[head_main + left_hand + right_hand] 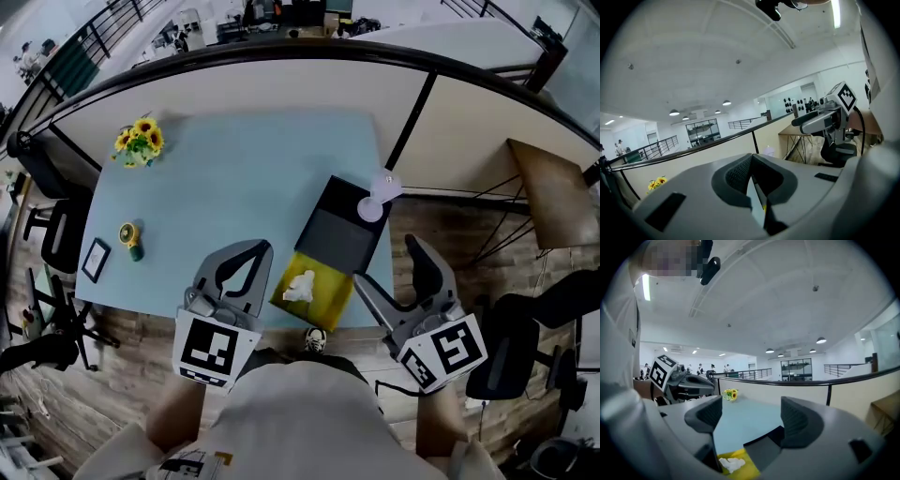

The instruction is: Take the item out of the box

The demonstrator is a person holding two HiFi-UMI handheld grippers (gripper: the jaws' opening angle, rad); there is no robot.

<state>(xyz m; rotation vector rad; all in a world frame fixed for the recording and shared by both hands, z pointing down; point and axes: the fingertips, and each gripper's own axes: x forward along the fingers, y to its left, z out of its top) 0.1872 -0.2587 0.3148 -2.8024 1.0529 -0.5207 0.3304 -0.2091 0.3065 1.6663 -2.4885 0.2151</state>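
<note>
Plainly the white item [300, 286] lay in the yellow box [328, 305] on the table [234, 178], between the left gripper [248, 261], fingers shut on nothing, and the right gripper [389, 267], fingers spread, empty, pointing at it.

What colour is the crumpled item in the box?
White. The item lies on the yellow end of the box; head view shows it best.

left gripper [752, 177]: fingers together | right gripper [820, 123]: at right | sunflowers [656, 183]: low left
</note>
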